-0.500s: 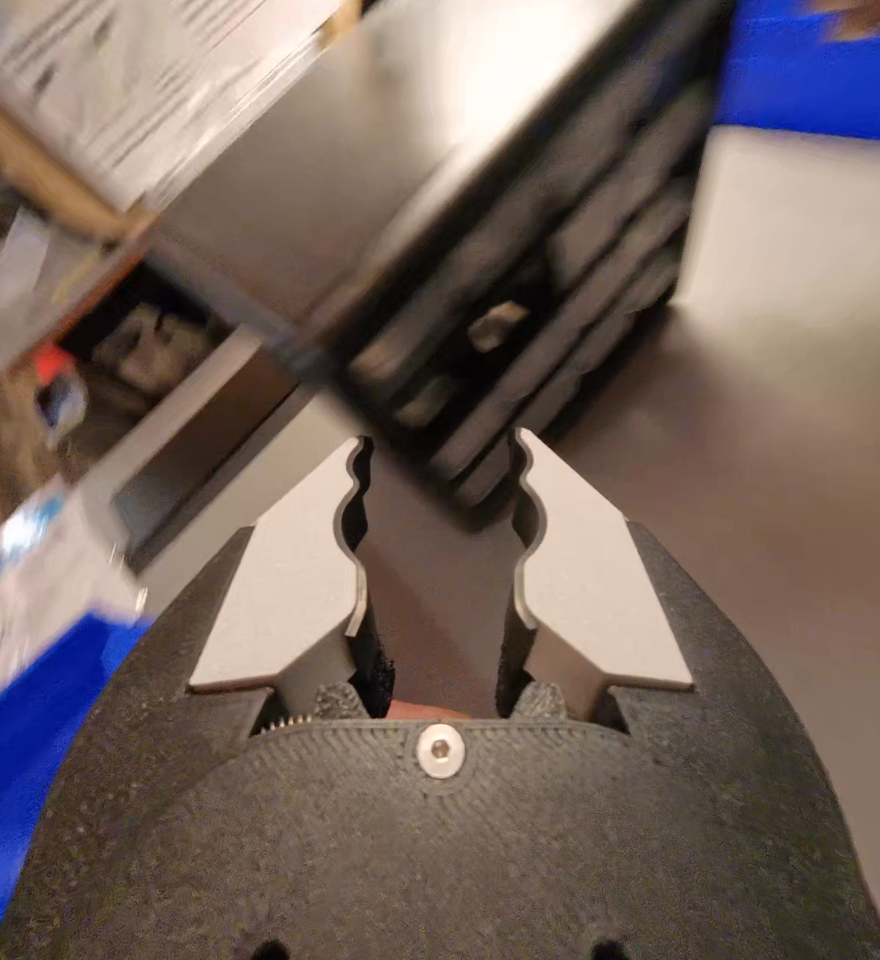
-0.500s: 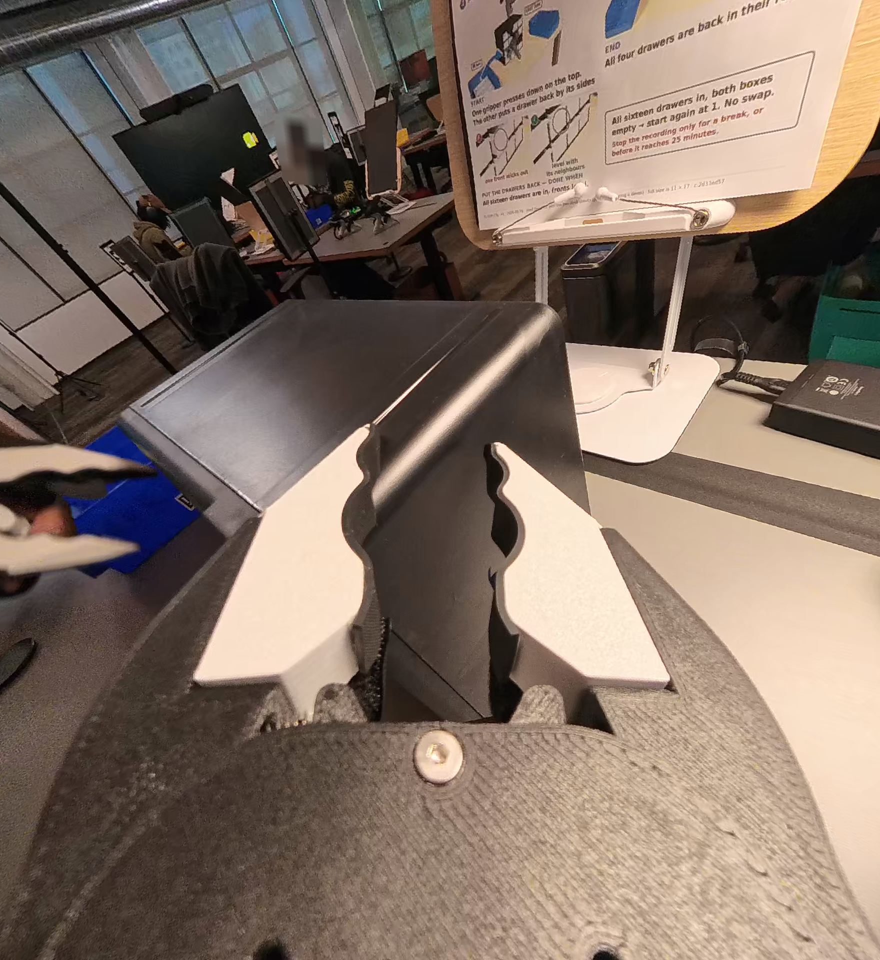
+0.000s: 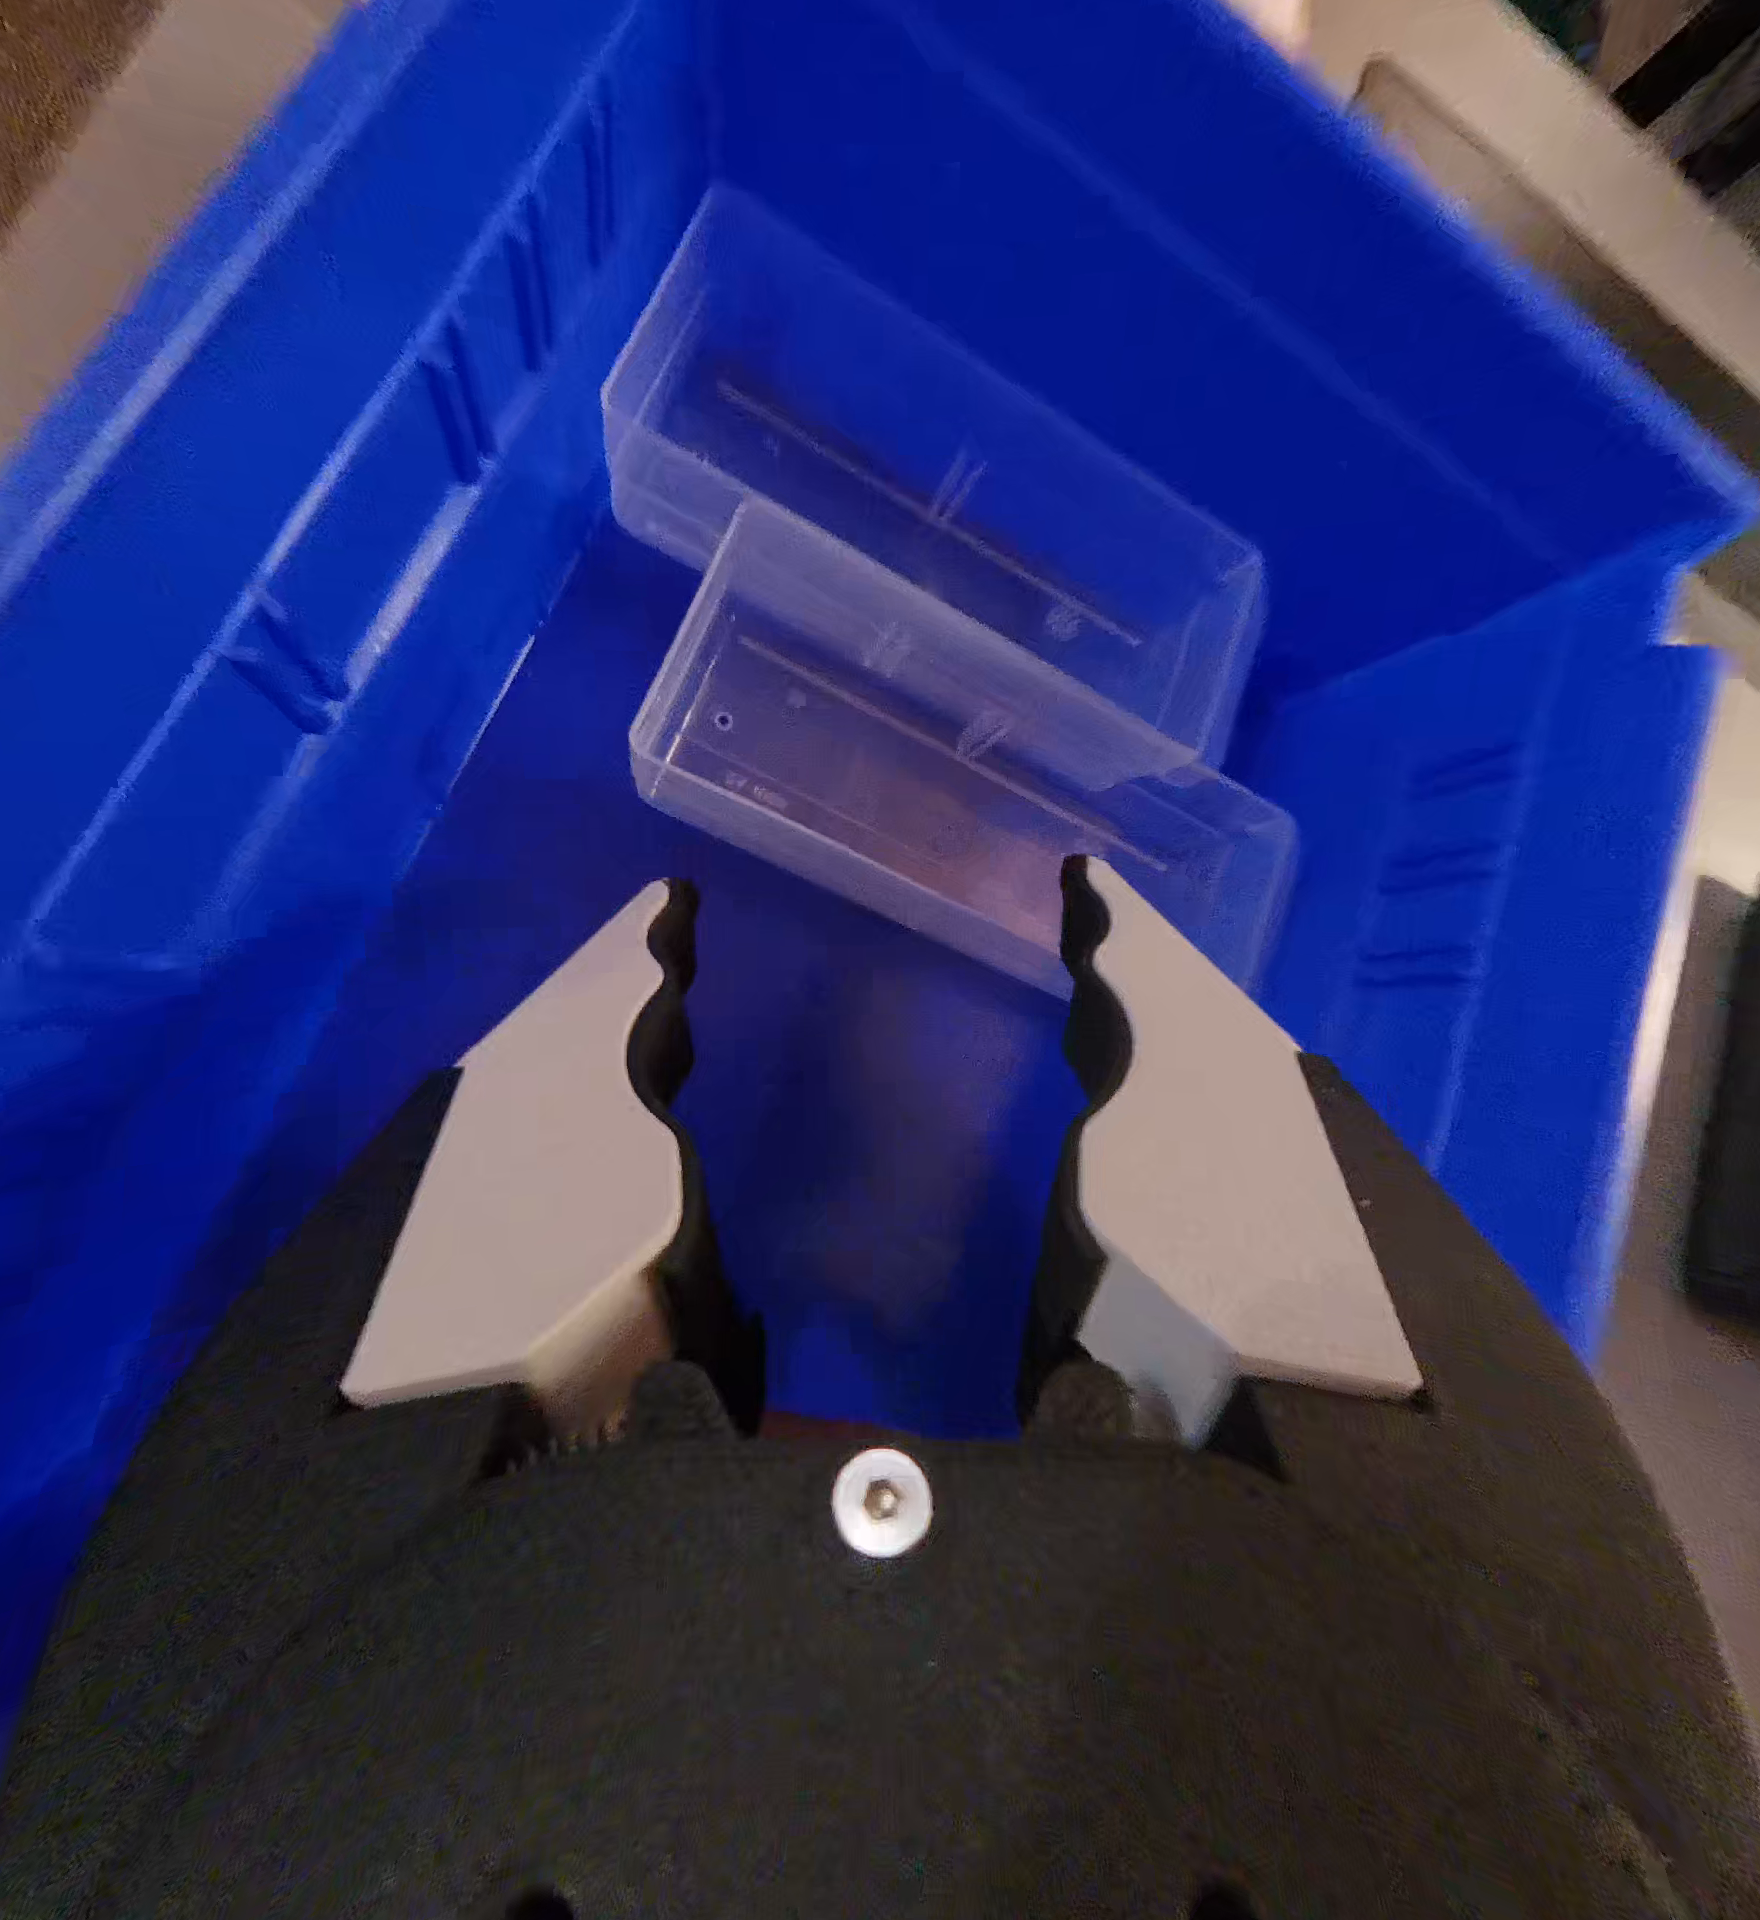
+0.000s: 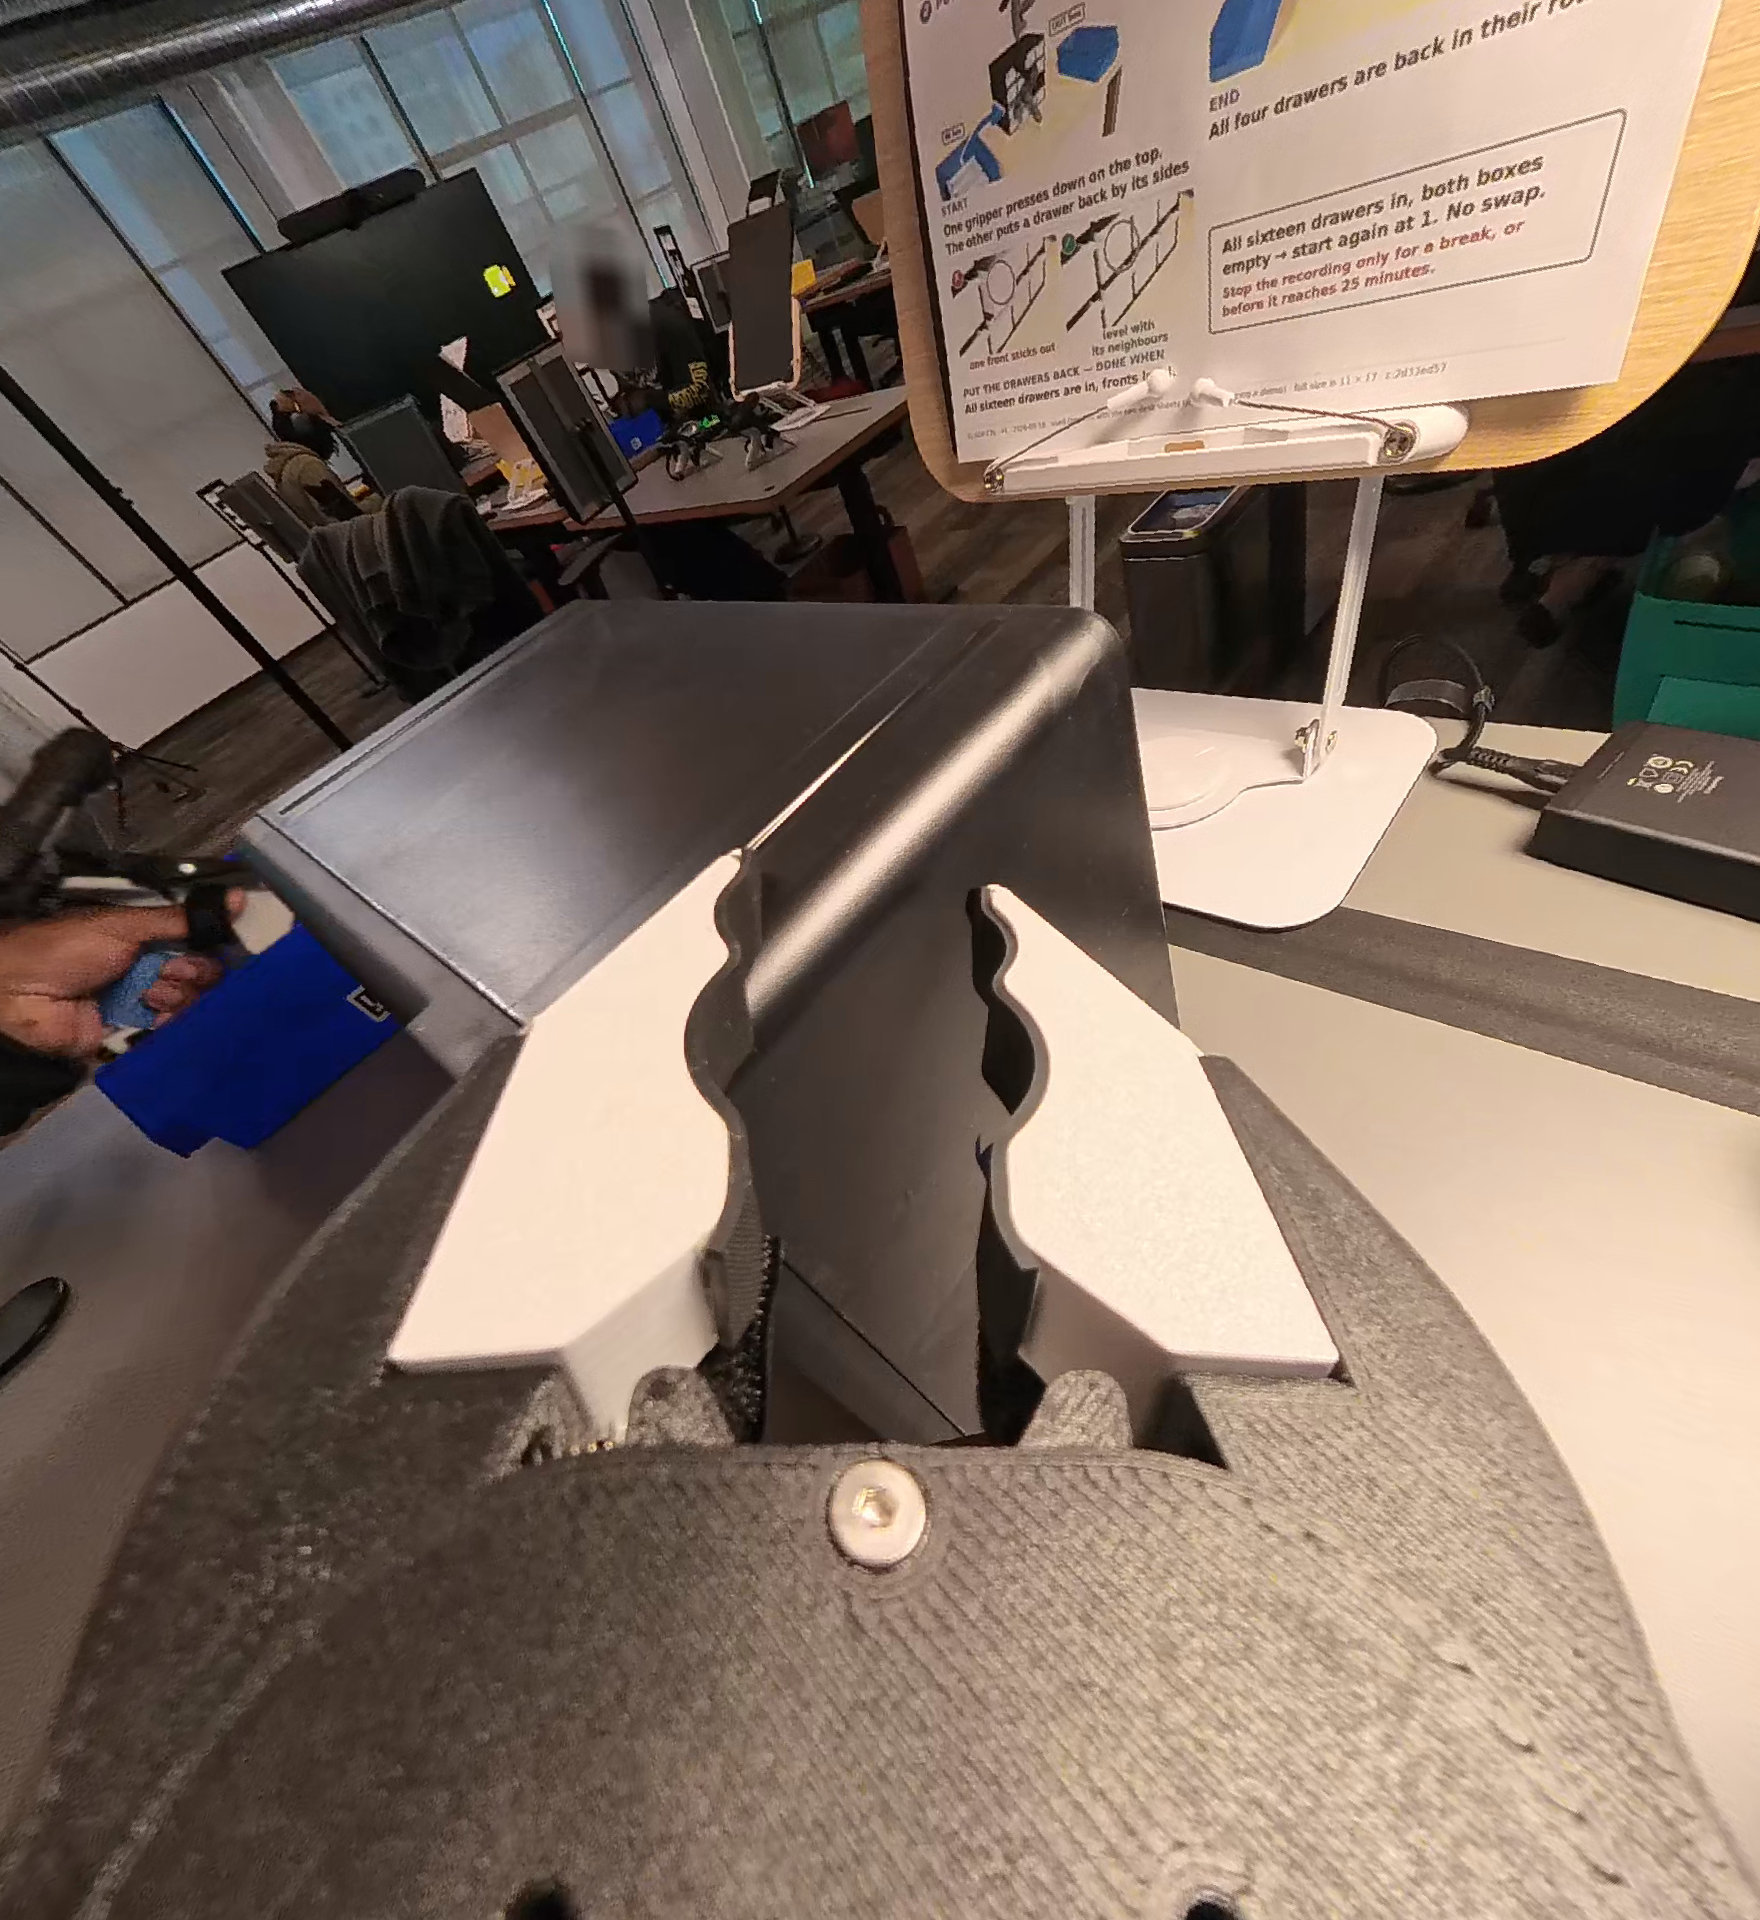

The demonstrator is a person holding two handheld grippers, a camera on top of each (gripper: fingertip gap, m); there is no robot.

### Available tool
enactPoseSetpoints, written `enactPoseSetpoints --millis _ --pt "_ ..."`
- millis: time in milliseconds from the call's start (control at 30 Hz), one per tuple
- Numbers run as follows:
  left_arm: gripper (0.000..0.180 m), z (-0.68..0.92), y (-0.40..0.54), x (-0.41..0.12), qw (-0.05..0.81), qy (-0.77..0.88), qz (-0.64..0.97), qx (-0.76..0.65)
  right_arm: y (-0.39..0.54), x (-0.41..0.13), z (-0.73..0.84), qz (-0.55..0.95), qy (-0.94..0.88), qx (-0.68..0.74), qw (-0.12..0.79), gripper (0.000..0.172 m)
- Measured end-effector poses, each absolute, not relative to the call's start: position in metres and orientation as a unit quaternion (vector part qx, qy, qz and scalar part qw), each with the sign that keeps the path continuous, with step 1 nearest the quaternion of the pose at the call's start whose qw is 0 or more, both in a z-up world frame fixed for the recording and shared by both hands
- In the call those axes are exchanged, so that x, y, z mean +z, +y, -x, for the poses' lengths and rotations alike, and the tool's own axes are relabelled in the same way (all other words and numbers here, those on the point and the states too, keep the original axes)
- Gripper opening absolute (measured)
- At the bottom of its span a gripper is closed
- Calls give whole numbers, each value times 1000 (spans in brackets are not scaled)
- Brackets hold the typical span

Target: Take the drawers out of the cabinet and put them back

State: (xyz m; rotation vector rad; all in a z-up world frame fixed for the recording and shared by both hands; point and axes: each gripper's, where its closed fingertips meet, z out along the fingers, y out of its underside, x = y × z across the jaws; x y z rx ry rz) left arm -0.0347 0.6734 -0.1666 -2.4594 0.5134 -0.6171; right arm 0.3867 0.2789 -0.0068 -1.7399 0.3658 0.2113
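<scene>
Clear glossy plastic drawers (image 3: 938, 582) lie in a smooth blue plastic bin (image 3: 232, 623); the cabinet (image 4: 647, 758) looks satin black metal.

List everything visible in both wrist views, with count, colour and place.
Clear plastic drawers: two, transparent, overlapping inside the bin.
Blue plastic bin: one, blue, left of the cabinet.
Black metal cabinet: one, black, on the table.
Grey table: one, grey.
White stand with wooden board and instruction sheet: one, behind the cabinet.
Flat black box: one, far right.
Left tool: open, above the bin, nothing between its fingers.
Right tool: open, over the cabinet's top edge.
Hand: one, holding the left tool.
</scene>
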Motion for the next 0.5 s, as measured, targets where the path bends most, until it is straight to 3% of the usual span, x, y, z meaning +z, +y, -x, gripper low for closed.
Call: enactPoseSetpoints --millis 133,300,500 --pt "67 33 686 -194 254 177 930 -197 279 -7 -386 757 158 98 627 43" --pt "27 37 697 -200 265 163 931 -191 280 -7 -386 756 156 101 627 43" --pt "1 55 706 -163 340 140 907 -207 280 -7 -386 756 156 105 627 43"
